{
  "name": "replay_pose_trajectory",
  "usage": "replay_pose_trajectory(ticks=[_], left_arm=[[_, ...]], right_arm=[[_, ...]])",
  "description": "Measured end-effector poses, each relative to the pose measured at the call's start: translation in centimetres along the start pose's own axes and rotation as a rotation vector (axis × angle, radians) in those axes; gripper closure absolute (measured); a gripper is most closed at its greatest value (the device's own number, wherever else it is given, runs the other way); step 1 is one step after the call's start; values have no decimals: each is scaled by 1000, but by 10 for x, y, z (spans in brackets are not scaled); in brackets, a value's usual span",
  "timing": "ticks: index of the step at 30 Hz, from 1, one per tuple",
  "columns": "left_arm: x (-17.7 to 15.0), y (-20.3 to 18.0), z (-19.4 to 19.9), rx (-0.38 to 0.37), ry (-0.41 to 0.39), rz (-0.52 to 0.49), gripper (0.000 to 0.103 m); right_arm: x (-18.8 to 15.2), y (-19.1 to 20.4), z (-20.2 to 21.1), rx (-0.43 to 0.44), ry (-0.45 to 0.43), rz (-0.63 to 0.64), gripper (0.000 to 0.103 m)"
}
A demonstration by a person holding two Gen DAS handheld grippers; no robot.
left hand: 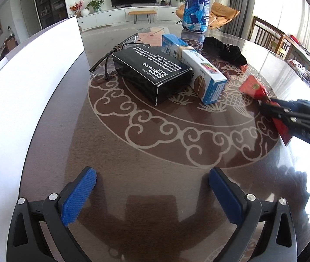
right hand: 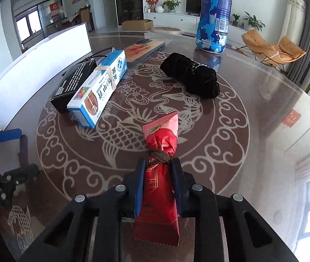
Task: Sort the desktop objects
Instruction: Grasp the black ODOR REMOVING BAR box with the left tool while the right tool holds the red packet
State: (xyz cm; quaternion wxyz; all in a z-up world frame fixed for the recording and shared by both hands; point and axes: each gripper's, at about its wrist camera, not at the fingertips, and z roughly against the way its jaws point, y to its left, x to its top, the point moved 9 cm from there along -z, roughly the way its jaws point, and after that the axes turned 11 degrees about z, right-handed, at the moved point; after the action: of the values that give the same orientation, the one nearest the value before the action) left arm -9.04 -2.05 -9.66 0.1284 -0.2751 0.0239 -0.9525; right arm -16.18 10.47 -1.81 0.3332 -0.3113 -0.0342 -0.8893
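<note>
Two boxes (right hand: 89,91), one red packet (right hand: 161,135), one bottle (right hand: 215,15), one black pouch (right hand: 191,78), one glasses (left hand: 111,54).

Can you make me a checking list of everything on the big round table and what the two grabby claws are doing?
Surface: round dark table with a pale fish and cloud pattern, glossy.
Job's things: red packet tied with string; black box with a blue and white box leaning on it; black cloth roll; glasses behind the black box; tall blue patterned bottle standing upright.
Clutter: flat reddish slab at the far side; big white board at the table's edge.
Grippers: left gripper open, nothing between its pads; right gripper shut on the red packet.
Cables: nothing seen.
Surroundings: living room with television, plants, orange chair.
</note>
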Motion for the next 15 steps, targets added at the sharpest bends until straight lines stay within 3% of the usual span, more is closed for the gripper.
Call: replay_pose_trajectory(ticks=[6,15], left_arm=[[35,-24,-26,35,13,49,0],[73,-28,-51,90,-2,142,0]], right_arm=[[-6,1,7,-19,-37,-6,78],[-4,2,5,-15,-39,-10,78]])
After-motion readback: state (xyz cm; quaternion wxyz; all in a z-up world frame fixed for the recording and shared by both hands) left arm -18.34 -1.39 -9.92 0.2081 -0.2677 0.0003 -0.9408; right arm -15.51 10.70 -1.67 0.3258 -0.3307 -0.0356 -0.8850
